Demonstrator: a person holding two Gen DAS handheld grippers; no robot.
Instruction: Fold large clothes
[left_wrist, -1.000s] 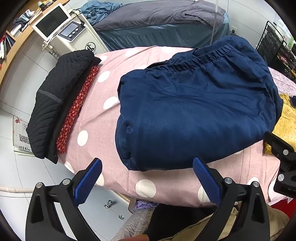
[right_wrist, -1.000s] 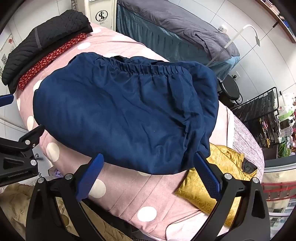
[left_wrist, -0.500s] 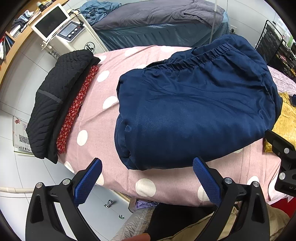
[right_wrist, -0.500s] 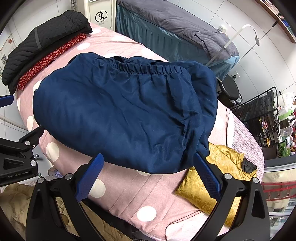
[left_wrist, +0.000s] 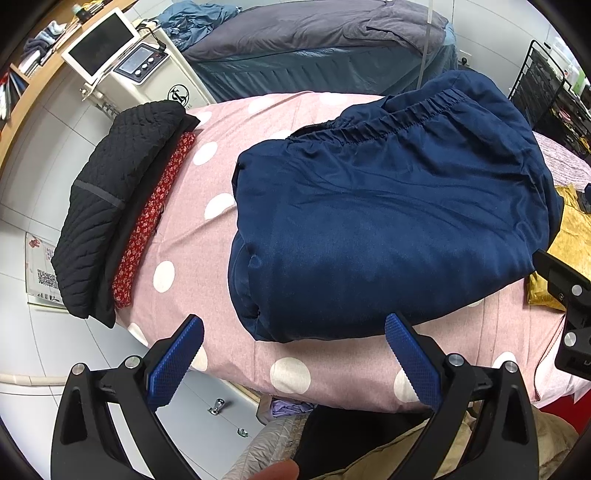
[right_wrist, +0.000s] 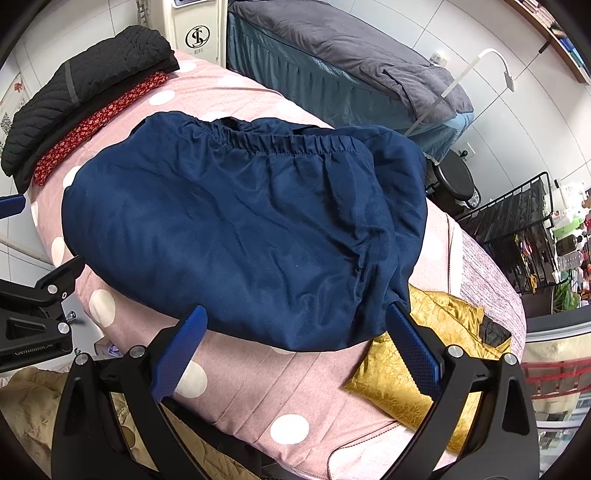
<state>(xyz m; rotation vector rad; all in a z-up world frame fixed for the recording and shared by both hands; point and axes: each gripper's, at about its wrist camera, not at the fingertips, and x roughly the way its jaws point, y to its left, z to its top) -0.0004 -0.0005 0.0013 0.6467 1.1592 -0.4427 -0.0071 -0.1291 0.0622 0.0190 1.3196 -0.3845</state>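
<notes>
A folded navy garment (left_wrist: 388, 221) with an elastic waistband at its far edge lies on the pink polka-dot bedspread (left_wrist: 207, 236). It also shows in the right wrist view (right_wrist: 240, 229). My left gripper (left_wrist: 293, 336) is open and empty, hovering just short of the garment's near left corner. My right gripper (right_wrist: 295, 325) is open and empty, hovering at the garment's near right edge. Neither touches the cloth.
A folded black quilted jacket (left_wrist: 110, 221) on a red floral cloth (left_wrist: 147, 225) lies at the bed's left edge. A gold garment (right_wrist: 424, 354) lies at the right. A second bed with a grey cover (right_wrist: 354, 48), a white machine (left_wrist: 136, 70) and a black wire rack (right_wrist: 524, 221) stand behind.
Both grippers have drifted very slightly; the navy garment sits a touch lower and closer in the right wrist view. Nothing was taken hold of or let go.
</notes>
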